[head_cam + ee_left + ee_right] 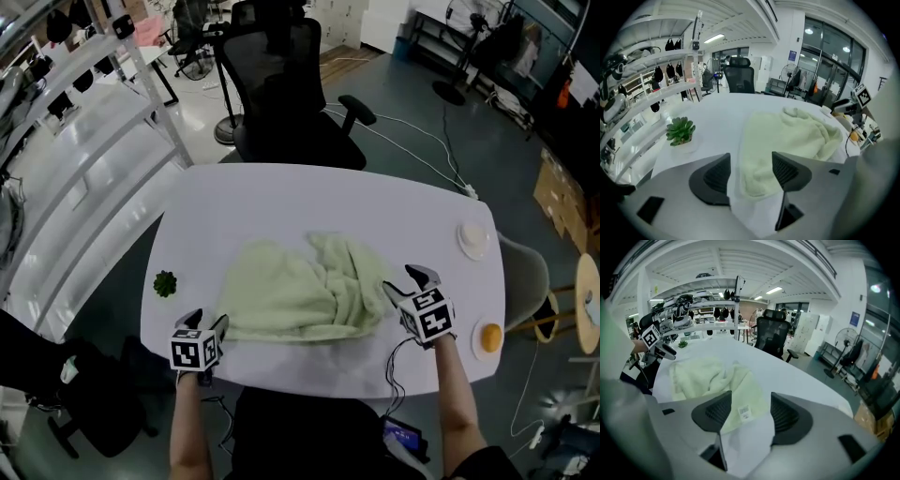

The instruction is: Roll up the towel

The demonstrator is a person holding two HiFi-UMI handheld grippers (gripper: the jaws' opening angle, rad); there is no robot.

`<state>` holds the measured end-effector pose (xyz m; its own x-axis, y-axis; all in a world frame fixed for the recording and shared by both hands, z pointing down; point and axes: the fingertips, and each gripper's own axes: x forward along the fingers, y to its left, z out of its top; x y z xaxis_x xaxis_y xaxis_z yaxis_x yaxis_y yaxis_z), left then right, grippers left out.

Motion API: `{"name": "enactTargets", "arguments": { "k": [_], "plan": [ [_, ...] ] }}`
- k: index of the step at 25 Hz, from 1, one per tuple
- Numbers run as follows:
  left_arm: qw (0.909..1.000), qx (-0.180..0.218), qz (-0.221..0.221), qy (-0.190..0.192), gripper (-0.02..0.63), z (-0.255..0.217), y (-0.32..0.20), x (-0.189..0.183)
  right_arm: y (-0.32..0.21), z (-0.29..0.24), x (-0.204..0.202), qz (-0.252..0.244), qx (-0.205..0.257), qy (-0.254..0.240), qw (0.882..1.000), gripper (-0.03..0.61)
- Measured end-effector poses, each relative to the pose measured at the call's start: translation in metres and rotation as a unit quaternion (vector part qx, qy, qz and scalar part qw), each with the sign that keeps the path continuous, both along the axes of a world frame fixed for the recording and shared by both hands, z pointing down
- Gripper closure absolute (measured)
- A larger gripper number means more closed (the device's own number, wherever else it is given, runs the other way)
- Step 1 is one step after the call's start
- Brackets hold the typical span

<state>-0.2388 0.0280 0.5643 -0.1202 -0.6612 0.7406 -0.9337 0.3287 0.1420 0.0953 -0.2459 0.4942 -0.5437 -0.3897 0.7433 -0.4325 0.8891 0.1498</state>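
Spanning the near half of the white worktop, the rumpled pale-green towel lies with its long axis running left to right. Its near-left corner sits just ahead of the left gripper and its right end just ahead of the right gripper. Both have their jaws parted and clamp nothing.

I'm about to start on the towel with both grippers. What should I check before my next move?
1. Left gripper jaws apart, with the towel corner in line between them and not gripped: ok.
2. Right gripper jaws apart over the corner with the label: ok.
3. Towel flat enough to roll: not ok, it is bunched in folds towards the right.
4. Plant apart from the towel: ok.
5. Table bare beyond the towel: ok.
6. Pads low enough to catch the cloth: cannot tell.
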Motion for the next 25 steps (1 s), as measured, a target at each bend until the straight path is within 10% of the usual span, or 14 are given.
{"name": "enactTargets", "arguments": {
  "k": [11, 18, 25],
  "plan": [
    [0.9769, 0.094, 0.191, 0.02, 0.293, -0.058, -0.159, 0.094, -0.029, 0.025, 0.004, 0.055, -0.028, -0.014, 0.998, 0.321],
    [0.9546, 0.075, 0.286, 0.035, 0.291, -0.033, -0.252, 0.173, -0.043, 0.066, 0.0, 0.074, -0.048, 0.008, 0.996, 0.331],
    [0.9548, 0.039, 0.294, 0.021, 0.312, -0.007, -0.285, 0.186, -0.052, 0.096, -0.007, 0.066, -0.071, 0.034, 0.995, 0.345]
  ]
}}
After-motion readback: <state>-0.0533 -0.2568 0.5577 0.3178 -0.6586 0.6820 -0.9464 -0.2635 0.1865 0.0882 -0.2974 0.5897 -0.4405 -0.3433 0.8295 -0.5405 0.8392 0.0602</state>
